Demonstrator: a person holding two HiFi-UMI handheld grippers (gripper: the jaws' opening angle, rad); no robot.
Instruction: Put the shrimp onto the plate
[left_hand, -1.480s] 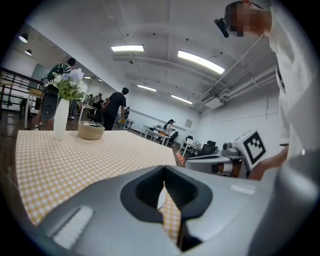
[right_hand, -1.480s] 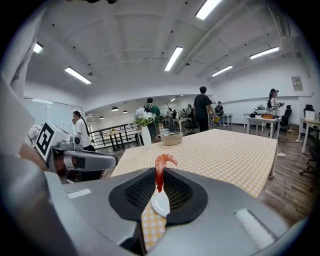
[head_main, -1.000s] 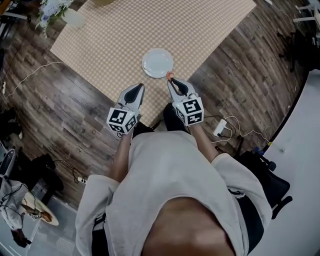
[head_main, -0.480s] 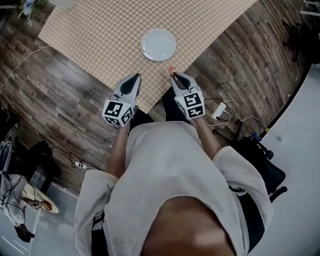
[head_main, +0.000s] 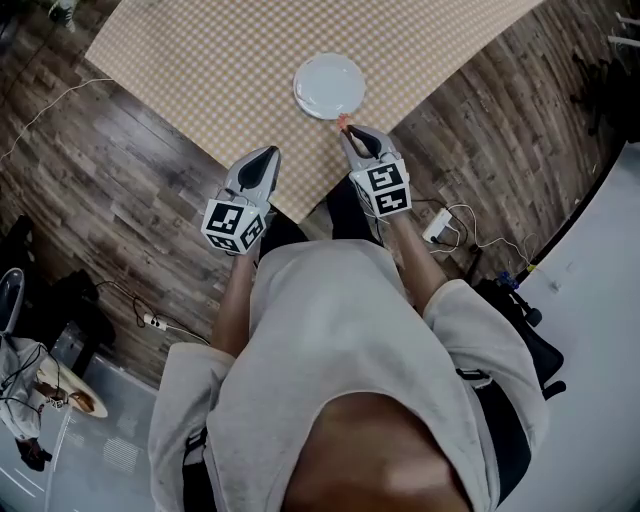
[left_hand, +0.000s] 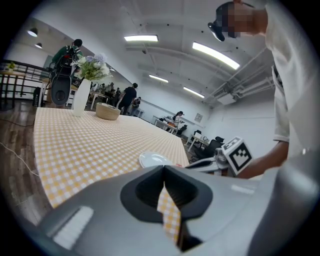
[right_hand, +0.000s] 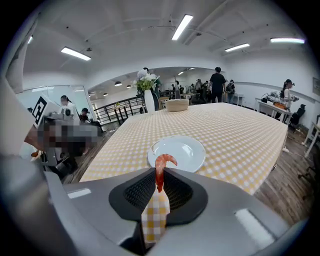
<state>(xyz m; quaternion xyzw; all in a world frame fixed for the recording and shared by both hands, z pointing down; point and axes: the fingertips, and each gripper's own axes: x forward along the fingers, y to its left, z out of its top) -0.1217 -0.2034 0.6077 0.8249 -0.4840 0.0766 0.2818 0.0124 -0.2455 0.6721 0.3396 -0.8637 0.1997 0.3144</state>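
Observation:
An orange-red shrimp (right_hand: 160, 170) sticks up from the tips of my right gripper (right_hand: 159, 176), which is shut on its tail end; the same shrimp (head_main: 343, 121) shows as a small pink spot at the tip of that right gripper (head_main: 346, 130). The white plate (right_hand: 177, 152) lies empty on the checked tablecloth just ahead, and it sits at the near table edge as a white plate (head_main: 329, 86) right beyond the shrimp. My left gripper (head_main: 270, 153) hovers over the table edge to the left, its jaws together with nothing between them; from the left gripper (left_hand: 164, 172) the plate (left_hand: 154, 159) is ahead.
The yellow checked tablecloth (head_main: 230, 70) covers the table. A white vase with flowers (right_hand: 148, 97) and a woven basket (right_hand: 176, 104) stand at the far end. Cables and a power strip (head_main: 438, 226) lie on the wooden floor. People move about in the background.
My right gripper has carried the shrimp forward, closer to the plate's near rim. The left gripper has stayed roughly where it was.

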